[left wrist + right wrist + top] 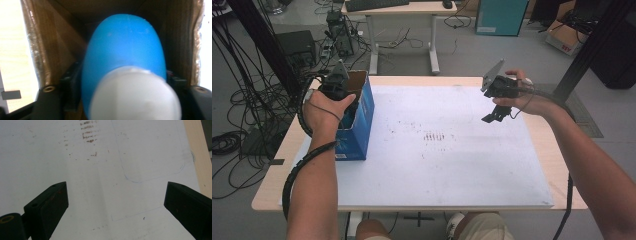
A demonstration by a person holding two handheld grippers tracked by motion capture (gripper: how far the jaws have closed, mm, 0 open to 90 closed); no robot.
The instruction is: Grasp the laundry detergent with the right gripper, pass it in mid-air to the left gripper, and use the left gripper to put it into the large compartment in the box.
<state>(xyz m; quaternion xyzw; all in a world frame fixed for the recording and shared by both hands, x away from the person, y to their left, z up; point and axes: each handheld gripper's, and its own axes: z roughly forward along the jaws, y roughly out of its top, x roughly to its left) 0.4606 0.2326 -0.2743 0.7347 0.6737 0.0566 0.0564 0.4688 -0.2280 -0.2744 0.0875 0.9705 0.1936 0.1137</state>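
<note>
A lab: loose cables (242,125) across the floor, black rig frames (262,45), desk with keyboard (377,5).

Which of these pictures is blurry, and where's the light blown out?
Left gripper view: the blue bottle and its white cap sit too close to the lens and are soft, and the strips past the cardboard box walls are overexposed. Right gripper view: sharp, a pale glare band runs down the white mat. High view: evenly lit, slightly soft.
</note>
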